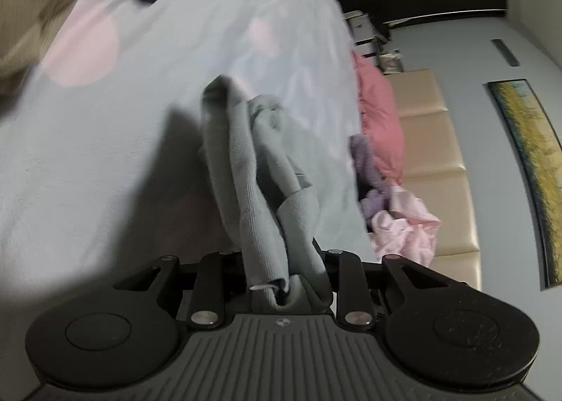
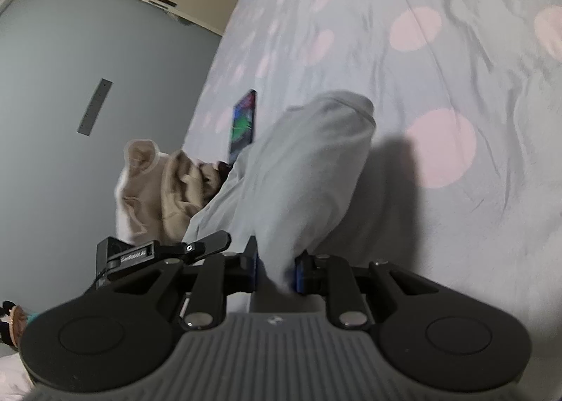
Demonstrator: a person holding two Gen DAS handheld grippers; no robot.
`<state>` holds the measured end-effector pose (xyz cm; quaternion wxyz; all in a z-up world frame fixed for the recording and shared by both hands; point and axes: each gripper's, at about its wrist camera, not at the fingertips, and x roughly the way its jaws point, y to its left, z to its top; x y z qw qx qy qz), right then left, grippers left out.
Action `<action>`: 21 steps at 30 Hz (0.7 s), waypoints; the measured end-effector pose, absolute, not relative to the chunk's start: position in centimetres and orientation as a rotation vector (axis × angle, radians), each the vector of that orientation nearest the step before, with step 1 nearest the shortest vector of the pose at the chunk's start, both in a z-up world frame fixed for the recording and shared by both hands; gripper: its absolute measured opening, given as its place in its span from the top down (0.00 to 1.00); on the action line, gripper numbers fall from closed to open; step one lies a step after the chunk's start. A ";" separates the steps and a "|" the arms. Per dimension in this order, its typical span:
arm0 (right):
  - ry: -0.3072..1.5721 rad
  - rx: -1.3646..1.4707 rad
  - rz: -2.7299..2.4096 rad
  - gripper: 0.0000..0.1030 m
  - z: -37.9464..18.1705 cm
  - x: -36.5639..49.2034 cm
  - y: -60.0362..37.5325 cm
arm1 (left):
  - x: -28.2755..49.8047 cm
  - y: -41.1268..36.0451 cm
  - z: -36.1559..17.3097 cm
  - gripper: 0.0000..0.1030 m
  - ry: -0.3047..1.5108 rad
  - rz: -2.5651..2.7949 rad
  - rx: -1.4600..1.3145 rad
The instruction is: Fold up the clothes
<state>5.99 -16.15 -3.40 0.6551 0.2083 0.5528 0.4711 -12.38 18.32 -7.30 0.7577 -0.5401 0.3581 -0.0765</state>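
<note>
A grey knit garment (image 1: pixel 246 162) hangs bunched from my left gripper (image 1: pixel 284 281), whose jaws are shut on its folded edge; the cloth hides the fingertips. In the right wrist view another part of the grey garment (image 2: pixel 302 172) rises from my right gripper (image 2: pixel 275 269), pinched between its blue pads (image 2: pixel 298 274). Both ends are lifted above the pale bedsheet with pink dots (image 2: pixel 439 84), and the cloth casts a dark shadow on it.
A beige garment (image 2: pixel 165 190) lies bunched at the bed's edge beside a dark tablet or phone (image 2: pixel 244 123). Pink and purple clothes (image 1: pixel 397 221) are piled by a pink pillow (image 1: pixel 379 112) against the padded headboard (image 1: pixel 439 155). A framed picture (image 1: pixel 530 162) hangs on the wall.
</note>
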 end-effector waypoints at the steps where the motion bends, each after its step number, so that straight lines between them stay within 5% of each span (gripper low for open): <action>1: 1.244 0.483 1.074 0.80 -2.6 5.7 -16.4 | -12.7 18.1 -6.2 0.77 0.766 -0.172 -1.158; 8: 1.104 0.453 1.243 0.80 5.6 2.3 -13.5 | -16.8 20.6 3.3 0.77 0.640 -0.193 -1.032; 15: 0.943 0.394 1.460 0.80 13.8 -1.5 -0.9 | -23.3 29.5 13.7 0.77 0.464 -0.072 -0.856; 21: 0.889 0.307 1.585 0.80 15.9 -5.0 11.5 | -29.7 38.4 15.4 0.77 0.354 0.063 -0.831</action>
